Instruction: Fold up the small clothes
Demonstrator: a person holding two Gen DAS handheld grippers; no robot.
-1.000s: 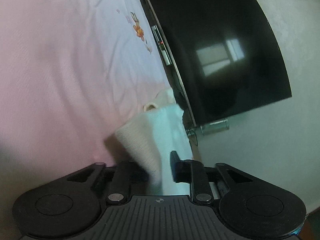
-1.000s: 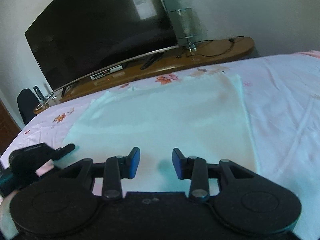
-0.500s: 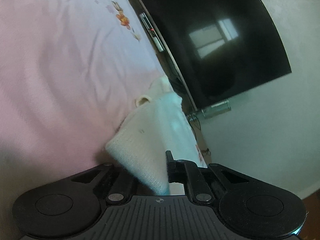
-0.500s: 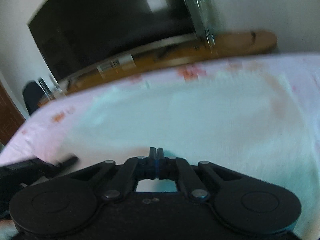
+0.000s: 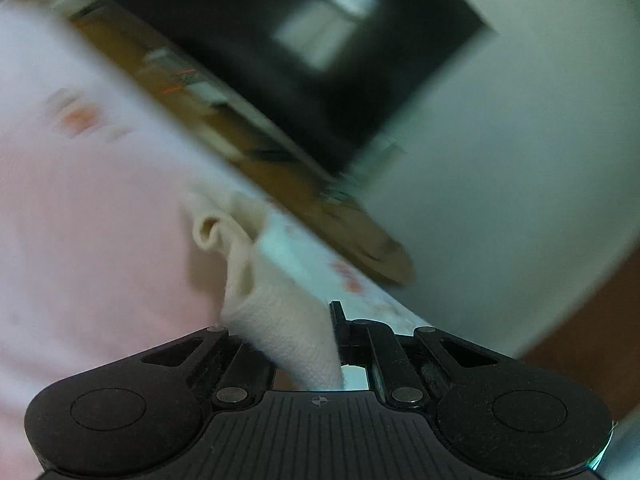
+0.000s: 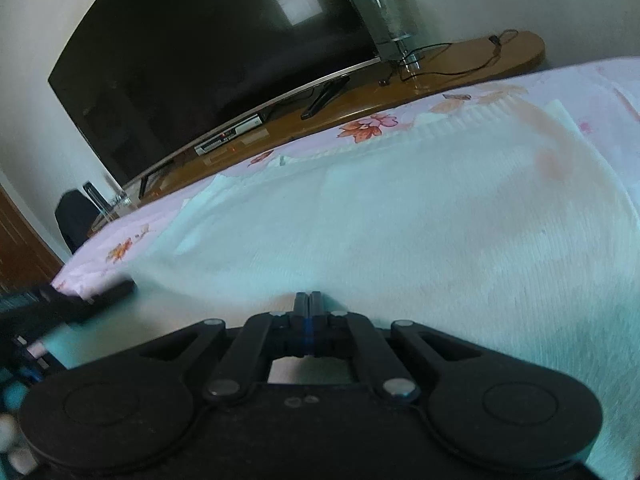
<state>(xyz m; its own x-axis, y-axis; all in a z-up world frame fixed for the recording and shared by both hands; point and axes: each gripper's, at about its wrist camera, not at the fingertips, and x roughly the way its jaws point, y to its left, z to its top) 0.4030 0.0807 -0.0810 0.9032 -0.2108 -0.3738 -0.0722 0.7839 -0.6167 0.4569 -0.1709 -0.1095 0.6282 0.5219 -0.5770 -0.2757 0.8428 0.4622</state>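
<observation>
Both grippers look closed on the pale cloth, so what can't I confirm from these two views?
- Left wrist: left gripper pinches the pale knitted garment; its left finger is hidden behind fabric, background motion-blurred.
- Right wrist: right gripper has its jaws together; the cloth's near edge is hidden under the body, so its grip is unconfirmed.

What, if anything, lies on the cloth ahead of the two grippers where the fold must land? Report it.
Nothing visible. The left gripper and right gripper are both shut on the near edge of the pale cloth, and the cloth stretches bare toward its far edge on the pink bedsheet.
</observation>
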